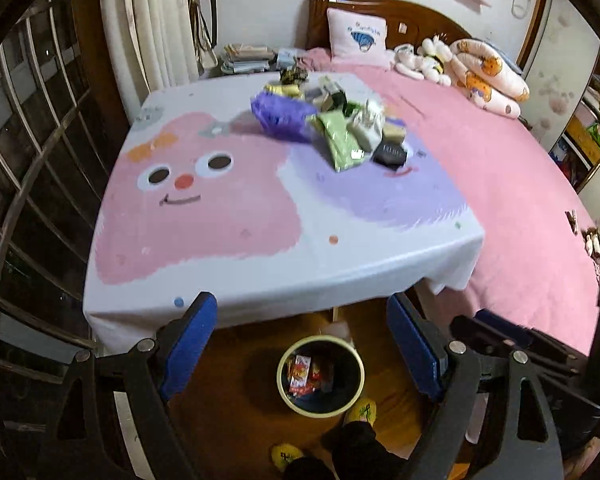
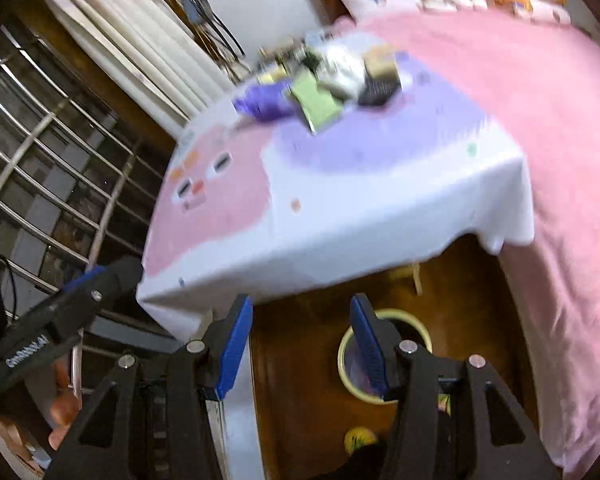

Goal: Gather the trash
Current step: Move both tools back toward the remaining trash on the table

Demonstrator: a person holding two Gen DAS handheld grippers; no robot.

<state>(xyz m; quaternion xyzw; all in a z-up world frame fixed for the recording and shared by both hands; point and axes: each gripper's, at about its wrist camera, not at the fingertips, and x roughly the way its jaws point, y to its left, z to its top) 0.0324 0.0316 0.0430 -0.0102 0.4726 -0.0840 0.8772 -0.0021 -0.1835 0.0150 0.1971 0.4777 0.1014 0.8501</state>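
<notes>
Left wrist view: left tongs [image 1: 300,344], blue-padded, spread wide with nothing between the pads, hanging at frame bottom over the round cream-rimmed dark waste bin [image 1: 321,376] on the wooden floor. Right tongs [image 2: 298,344] likewise released and empty, gap narrower, with the bin rim [image 2: 384,316] partly hidden behind the right pad.

Trash sits well apart from both tongs, at upper centre: a heap of wrappers and small boxes [image 1: 332,120] on the far part of the table draped in a white cartoon-print cloth [image 1: 260,216], including a crumpled purple plastic bag [image 1: 280,114], a pale green pouch [image 1: 338,144] and a small black box [image 1: 390,155].

Risks, as judgement: items overlap, so closing on one piece may drag or scatter neighbours onto the pink bedspread [image 1: 520,184] just beside the table; the purple bag is limp and could slip out or spill; the cloth hangs loose at the near edge and could snag and pull the heap; a drop carried over the edge could miss the bin.

Views differ: left wrist shows red wrappers already inside the bin and yellow slippers beside it; right wrist is blurrier, hides the bin contents, but shows the left tongs' body and fingers [image 2: 64,412] at lower left.
</notes>
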